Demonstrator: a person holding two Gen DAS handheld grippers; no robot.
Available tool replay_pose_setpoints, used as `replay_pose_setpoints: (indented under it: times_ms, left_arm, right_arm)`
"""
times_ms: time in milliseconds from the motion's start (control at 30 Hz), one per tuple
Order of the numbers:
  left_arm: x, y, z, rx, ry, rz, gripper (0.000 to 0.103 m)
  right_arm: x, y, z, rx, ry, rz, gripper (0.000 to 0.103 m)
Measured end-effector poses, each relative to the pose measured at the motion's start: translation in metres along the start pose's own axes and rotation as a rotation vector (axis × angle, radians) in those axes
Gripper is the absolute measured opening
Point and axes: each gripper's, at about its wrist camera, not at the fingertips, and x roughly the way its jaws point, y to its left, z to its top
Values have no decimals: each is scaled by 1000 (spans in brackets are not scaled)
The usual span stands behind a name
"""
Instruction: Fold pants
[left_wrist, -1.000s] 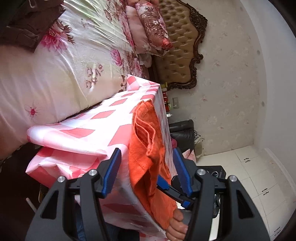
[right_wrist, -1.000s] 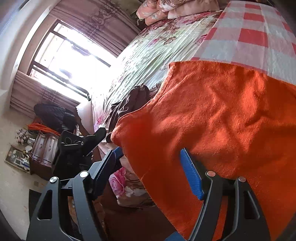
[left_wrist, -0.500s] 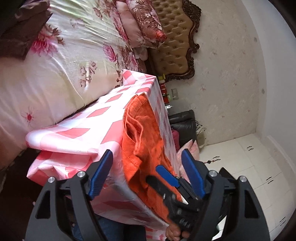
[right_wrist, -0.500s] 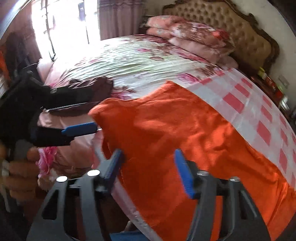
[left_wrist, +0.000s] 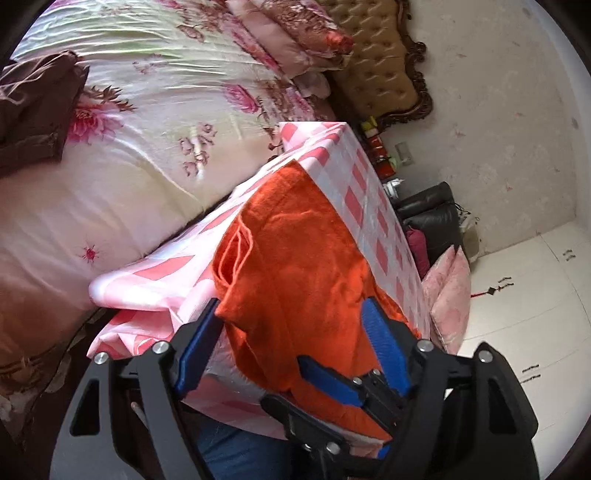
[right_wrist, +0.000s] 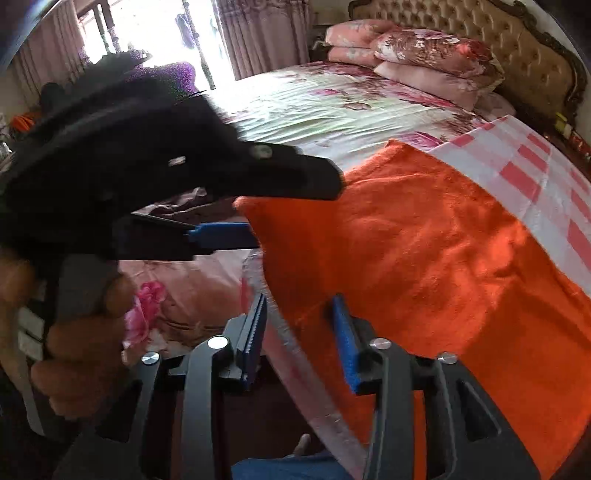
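the orange pants (left_wrist: 303, 266) lie on the counter (left_wrist: 373, 206), which wears a pink-and-white checked cloth, and their near end hangs over the counter's front edge. the left gripper (left_wrist: 291, 343) sits low at that edge with its 2 blue fingers (left_wrist: 195, 354) apart and closing, the hanging orange cloth between them; the left finger is just beside the cloth's corner, and whether either finger touches the fabric cannot be told.

from the right wrist view, the right gripper (right_wrist: 301, 336) is at the same front edge, its fingers (right_wrist: 345, 347) moderately apart and opening a little. the edge of the checked cloth and the border of the pants (right_wrist: 424, 258) run between them, and neither pad clearly presses on the fabric. in the left wrist view the right gripper (left_wrist: 332, 384) shows as a black frame with a blue finger lying against the hanging pants, low in the picture.

the left gripper (right_wrist: 236, 210) crosses the right view as a dark blurred shape, one blue finger at the pants' left corner, with a hand (right_wrist: 74, 332) wrapped around its grip. behind the counter (right_wrist: 517, 166) runs a bed (left_wrist: 147, 110) with a floral cover, pillows (right_wrist: 417, 55) stacked against a tufted headboard (left_wrist: 380, 74). a brown garment (left_wrist: 33, 107) lies on the bed.
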Motion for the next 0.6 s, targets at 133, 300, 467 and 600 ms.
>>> replay_pose_setpoints:
  times_ms: [133, 300, 467, 600]
  left_arm:
    - [-1, 3, -1, -1, -9, 58, 50]
    - [4, -8, -1, 98, -35, 248, 11]
    - [9, -90, -31, 499, -198, 548, 10]
    - [46, -179, -104, 943, -342, 693, 9]
  right_arm:
    - [-25, -19, -13, 81, -38, 92, 68]
    - [-67, -59, -40, 197, -85, 6, 79]
    - [-119, -138, -74, 489, -187, 51, 83]
    - [-152, -197, -108, 746, -286, 201, 84]
